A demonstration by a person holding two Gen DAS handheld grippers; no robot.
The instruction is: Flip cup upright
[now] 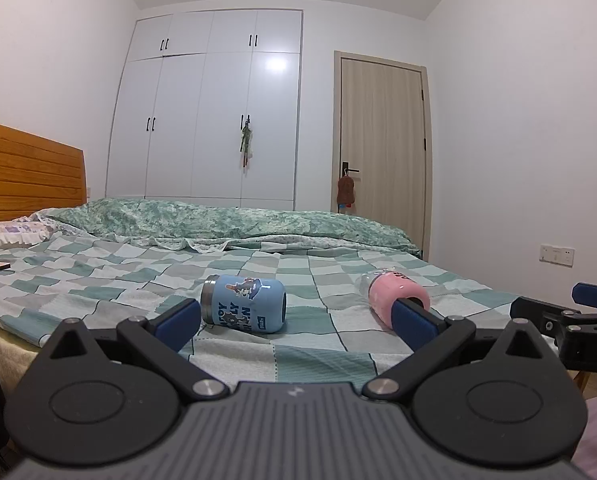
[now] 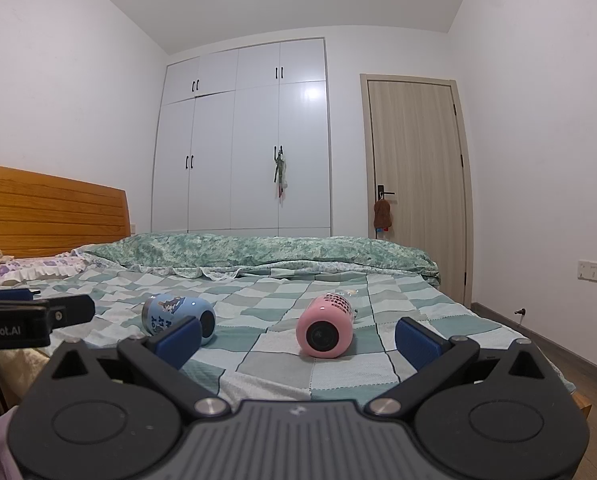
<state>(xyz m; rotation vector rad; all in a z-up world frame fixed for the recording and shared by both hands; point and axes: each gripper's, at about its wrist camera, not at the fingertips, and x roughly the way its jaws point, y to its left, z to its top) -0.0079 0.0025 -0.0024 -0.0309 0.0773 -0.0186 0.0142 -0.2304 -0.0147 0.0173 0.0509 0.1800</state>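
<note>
Right wrist view: pink cup (image 2: 325, 331) on its side, beyond the spread right claw (image 2: 296, 342).

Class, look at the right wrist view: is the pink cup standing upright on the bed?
No, the pink cup lies on its side on the checked bedsheet.

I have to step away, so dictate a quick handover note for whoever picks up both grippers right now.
Left gripper: open, empty, facing the blue cartoon-print metal cup.
Right gripper: open, empty, facing the pink cylindrical cup.
Both cups lie on their sides, apart, on the green checked bedsheet.
Done: nothing, no cup gripped.
Left: grip each cup and stand it upright.
</note>
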